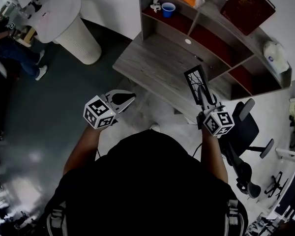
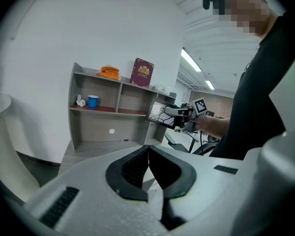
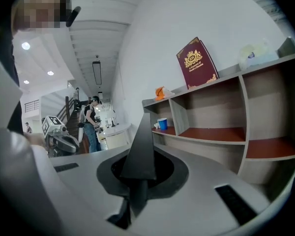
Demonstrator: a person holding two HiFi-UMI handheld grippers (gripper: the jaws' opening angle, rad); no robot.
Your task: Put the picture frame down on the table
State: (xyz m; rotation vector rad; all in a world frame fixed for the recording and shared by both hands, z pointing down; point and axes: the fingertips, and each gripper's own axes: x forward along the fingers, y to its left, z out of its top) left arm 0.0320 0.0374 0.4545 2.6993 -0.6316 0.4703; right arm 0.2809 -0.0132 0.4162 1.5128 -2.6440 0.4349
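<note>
Picture frame (image 1: 195,81) pinched edge-on in the right gripper (image 1: 203,98), off the table (image 1: 155,63)

Its long axis runs straight out past the jaws, over the grey wood ahead and below. Left gripper (image 1: 129,98), jaws together on nothing, hangs alongside, farther from it. Beyond stand a shelf unit (image 1: 211,26) and white wall (image 1: 113,4).

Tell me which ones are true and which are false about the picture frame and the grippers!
1. The right gripper holds the picture frame. True.
2. The picture frame lies on the table. False: it is held up, off the table.
3. The left gripper holds the blue cup. False: it is shut and empty; the cup stands in the shelf.
4. A red book stands on top of the shelf. True.
</note>
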